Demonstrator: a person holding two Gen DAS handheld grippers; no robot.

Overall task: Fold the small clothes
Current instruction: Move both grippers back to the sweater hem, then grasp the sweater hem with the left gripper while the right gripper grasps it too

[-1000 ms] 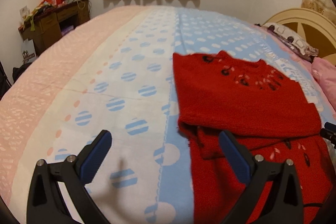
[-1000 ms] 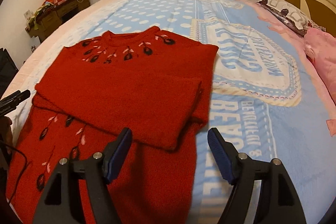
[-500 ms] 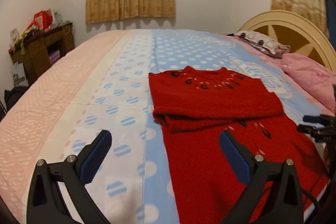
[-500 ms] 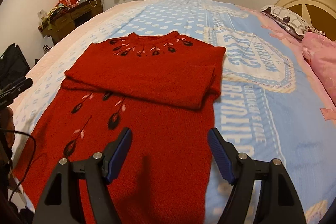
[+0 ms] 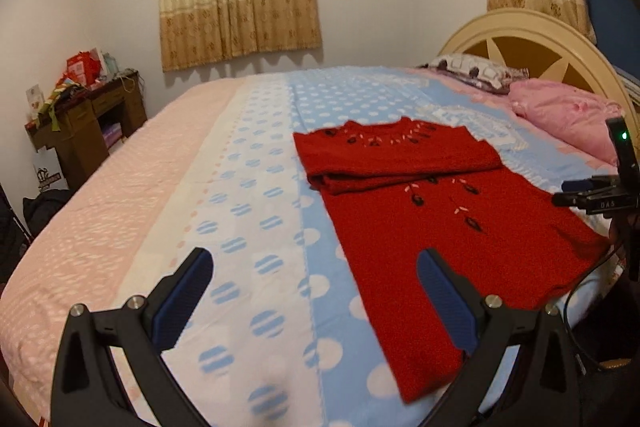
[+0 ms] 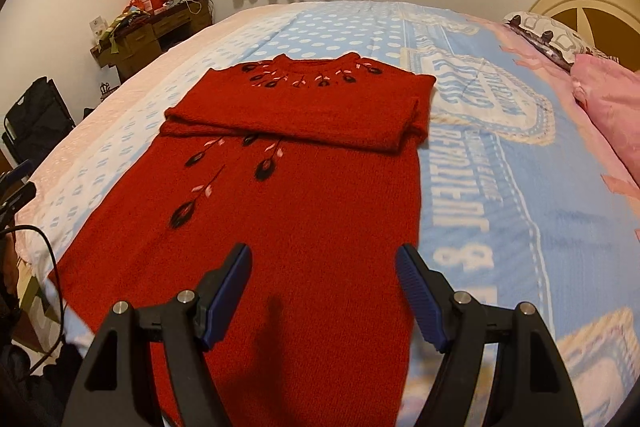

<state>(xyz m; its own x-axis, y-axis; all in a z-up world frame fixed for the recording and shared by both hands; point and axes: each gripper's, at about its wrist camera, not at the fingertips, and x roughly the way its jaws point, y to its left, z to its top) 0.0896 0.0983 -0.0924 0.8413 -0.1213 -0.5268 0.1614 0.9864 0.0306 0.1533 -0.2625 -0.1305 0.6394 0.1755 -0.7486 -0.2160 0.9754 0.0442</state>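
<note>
Bed (image 5: 256,187), patterned cover, fills the field ahead of both grippers; wooden headboard (image 5: 516,39) and pink pillow (image 5: 560,119) far off to the right, cluttered desk (image 6: 156,31) far left. Red sweater (image 6: 304,187) lies flat on the bed, long axis running straight away from the right gripper: collar at the far end, hem at the near end, directly under the fingers. Sleeves folded across the chest as a thick band (image 6: 296,123) beyond the embroidered leaves. Right gripper (image 6: 324,295) sits over the hem area, jaws spread wide, nothing between the pads, no contact with the knit visible. Left gripper (image 5: 316,303) stands to the left of the garment, mostly above bare cover; only its right finger (image 5: 448,303) overlaps the sweater's near left edge in view. Jaws wide, empty. Judgement: next fold is likely hem-to-collar, so each gripper needs one near hem corner; right is nearer its corner, left must shift rightward.
</note>
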